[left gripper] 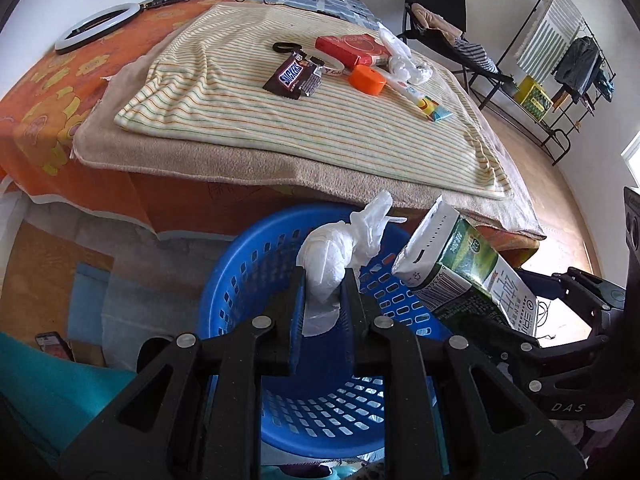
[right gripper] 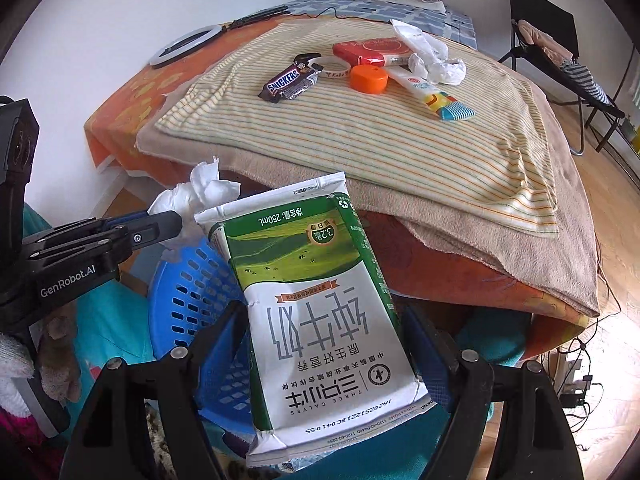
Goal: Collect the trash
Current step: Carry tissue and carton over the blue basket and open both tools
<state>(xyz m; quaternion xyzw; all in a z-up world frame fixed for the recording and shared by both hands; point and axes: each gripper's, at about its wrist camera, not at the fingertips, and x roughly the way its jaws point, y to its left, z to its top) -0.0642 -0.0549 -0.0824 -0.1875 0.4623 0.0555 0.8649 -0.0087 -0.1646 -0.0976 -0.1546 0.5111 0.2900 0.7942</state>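
Right now, both hands are carrying trash over the bin.

Left gripper (left gripper: 323, 280): its jaws are pinching a crumpled white tissue wad (left gripper: 326, 258) between them, nearly closed, and holding it just above the rim of the blue basket (left gripper: 240, 280).

Blue basket: it is sitting on the floor near the foot of the bed; from what is showing through its slotted walls, I cannot tell whether anything is lying inside.

Right gripper (right gripper: 324, 344): its jaws are standing wide around a flattened green-and-white milk carton (right gripper: 320, 304) and gripping it by its edges, tilted, beside and partly over the basket's right side.

Snickers wrapper (left gripper: 294, 76): it is lying on the striped blanket (left gripper: 320, 128), far side, left of the other clutter, not yet collected.

Crumpled white plastic (left gripper: 404, 64): it is waiting at the far right of the blanket, beside a red box (left gripper: 352, 48) and an orange cap (left gripper: 366, 79).

Progress: I am judging two pieces about to be dropped, with at least the wrapper and the plastic left.
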